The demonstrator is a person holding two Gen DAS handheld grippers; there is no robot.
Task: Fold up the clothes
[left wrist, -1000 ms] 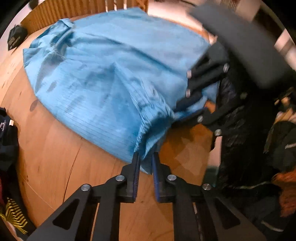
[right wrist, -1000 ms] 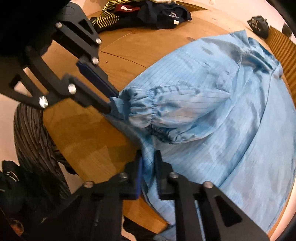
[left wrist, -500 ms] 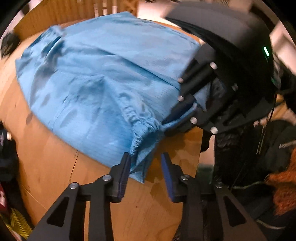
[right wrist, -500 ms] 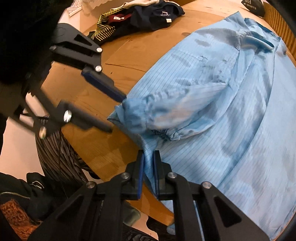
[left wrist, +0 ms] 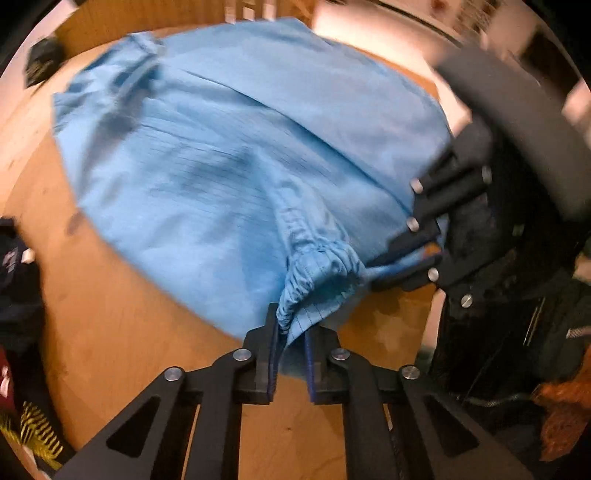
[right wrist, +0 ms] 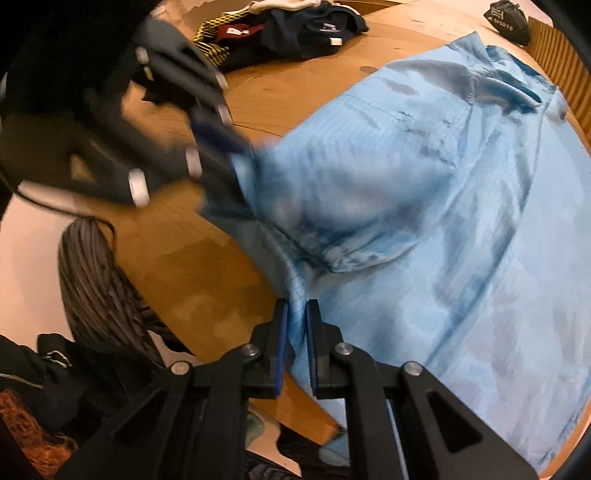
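A light blue garment (left wrist: 221, 166) lies spread over a round wooden table (left wrist: 110, 314). Its gathered sleeve cuff (left wrist: 317, 266) is folded in over the body. My left gripper (left wrist: 291, 332) has the cuff's edge between its pads; its jaws are closing and pinch the cloth. In the right wrist view the left gripper (right wrist: 221, 147) is a blur at the cuff end. My right gripper (right wrist: 297, 314) is shut on the garment's (right wrist: 424, 221) edge near the table rim (right wrist: 184, 266). From the left wrist view, the right gripper (left wrist: 406, 254) sits just right of the cuff.
A pile of dark clothes (right wrist: 295, 29) lies at the table's far side, also at the left edge (left wrist: 14, 277). A black pouch (right wrist: 506, 18) sits beyond the collar by a slatted wooden surface (right wrist: 557, 66). Dark clothing (left wrist: 517, 314) hangs off the table edge.
My left gripper opened off the cuff half a second ago and has closed on it again. Both grippers shifted across the table with the cloth; the right stayed shut.
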